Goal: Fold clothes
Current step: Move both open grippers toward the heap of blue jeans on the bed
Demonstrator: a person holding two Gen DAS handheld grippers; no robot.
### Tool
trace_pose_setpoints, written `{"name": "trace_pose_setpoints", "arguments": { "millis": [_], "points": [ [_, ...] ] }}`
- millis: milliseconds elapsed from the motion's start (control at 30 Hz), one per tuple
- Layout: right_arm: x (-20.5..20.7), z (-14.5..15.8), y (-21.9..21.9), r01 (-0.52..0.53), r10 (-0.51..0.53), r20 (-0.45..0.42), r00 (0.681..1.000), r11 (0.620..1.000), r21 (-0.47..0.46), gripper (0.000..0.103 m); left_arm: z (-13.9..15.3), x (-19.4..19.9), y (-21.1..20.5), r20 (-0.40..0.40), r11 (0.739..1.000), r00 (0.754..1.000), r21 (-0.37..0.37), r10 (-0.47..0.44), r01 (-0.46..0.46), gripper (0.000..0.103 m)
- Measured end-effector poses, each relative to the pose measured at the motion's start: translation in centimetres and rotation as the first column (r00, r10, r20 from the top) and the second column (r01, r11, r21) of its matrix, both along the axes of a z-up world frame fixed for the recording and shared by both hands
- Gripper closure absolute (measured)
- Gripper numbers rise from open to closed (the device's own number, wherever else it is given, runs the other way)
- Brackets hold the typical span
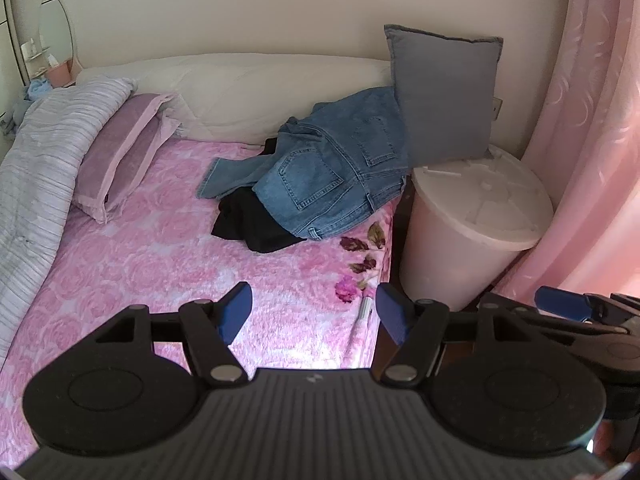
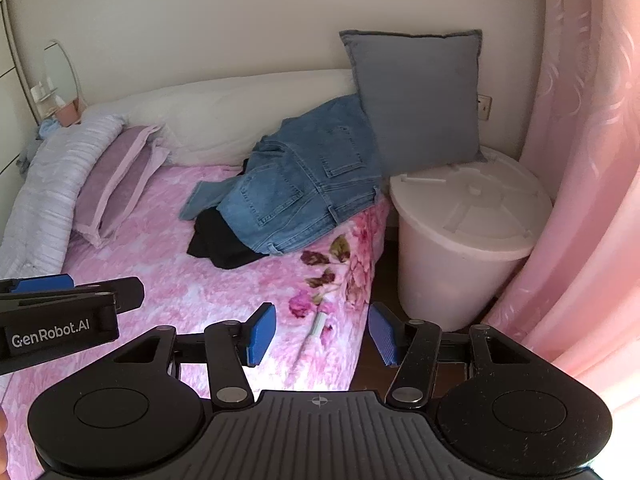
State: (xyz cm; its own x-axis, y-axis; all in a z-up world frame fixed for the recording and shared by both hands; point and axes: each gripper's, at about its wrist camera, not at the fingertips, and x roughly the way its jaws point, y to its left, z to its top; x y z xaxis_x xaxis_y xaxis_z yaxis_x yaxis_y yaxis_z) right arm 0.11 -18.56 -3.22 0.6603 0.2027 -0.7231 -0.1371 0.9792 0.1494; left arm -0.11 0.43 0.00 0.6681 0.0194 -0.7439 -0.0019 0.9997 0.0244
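A pair of blue jeans (image 1: 332, 176) (image 2: 304, 192) lies crumpled at the far right of the pink flowered bed (image 1: 160, 264) (image 2: 176, 280), back pockets up. A black garment (image 1: 252, 224) (image 2: 220, 244) sticks out from under the jeans. My left gripper (image 1: 314, 312) hovers open above the near right part of the bed, well short of the clothes, with nothing between its blue pads. My right gripper (image 2: 322, 336) is open over the bed's right edge, also empty. Each gripper shows at the side of the other's view.
A grey cushion (image 1: 444, 96) (image 2: 420, 100) leans on the wall above a white lidded bin (image 1: 468, 228) (image 2: 460, 240) right of the bed. A lilac pillow (image 1: 120, 152) and a striped quilt (image 1: 44, 160) lie at the left. A pink curtain (image 1: 592, 140) hangs right. A small white stick (image 2: 314, 334) lies near the bed edge.
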Motion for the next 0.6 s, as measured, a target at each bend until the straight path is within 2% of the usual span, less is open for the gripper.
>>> {"name": "trace_pose_setpoints", "arguments": {
  "millis": [133,367,600],
  "points": [
    [-0.1,0.3,1.4,0.000,0.000,0.003,1.000,1.000,-0.006,0.047,0.1,-0.3,1.2,0.006,1.000,1.000,0.003,-0.002,0.002,0.038],
    [0.3,0.0,2.0,-0.004,0.004,0.015,1.000,1.000,-0.012,0.047,-1.2,-0.1,0.4,0.022,1.000,1.000,0.006,0.002,-0.002,0.038],
    [-0.2,0.0,3.8,-0.005,0.006,0.025,1.000,0.999,-0.040,0.047,-2.1,-1.0,0.9,0.027,1.000,1.000,-0.020,-0.011,0.012,0.038]
  ]
}}
